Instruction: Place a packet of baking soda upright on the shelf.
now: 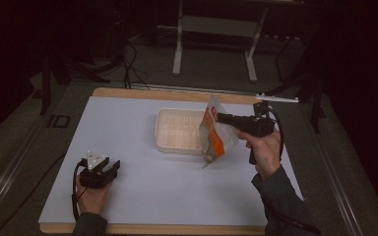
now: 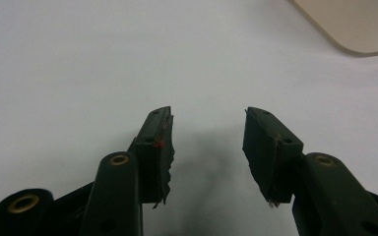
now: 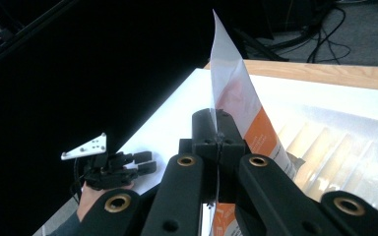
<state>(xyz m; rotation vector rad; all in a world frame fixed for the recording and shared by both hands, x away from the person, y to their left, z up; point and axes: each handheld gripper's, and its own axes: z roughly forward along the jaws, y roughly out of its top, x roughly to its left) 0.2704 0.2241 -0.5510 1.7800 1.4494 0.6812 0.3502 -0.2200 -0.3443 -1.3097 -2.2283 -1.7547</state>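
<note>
Tipping the packet slowly over the tray (image 1: pixel 163 132) looks like the step in hand, so I'd keep the lower corner above the compartments, not the table (image 1: pixel 128 113). The packet (image 1: pixel 215 132), orange and white with a clear lower part, hangs tilted at the tray's right edge, pinched tight by the right gripper (image 1: pixel 222 118). The left gripper (image 1: pixel 109 166) rests on the table, jaws parted, empty.

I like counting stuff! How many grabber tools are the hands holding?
2. The black left gripper rests near the table's front-left corner, jaws apart and empty. The black right gripper is raised beside the white plastic tray, jaws pinching an orange-and-white pouch.
</note>
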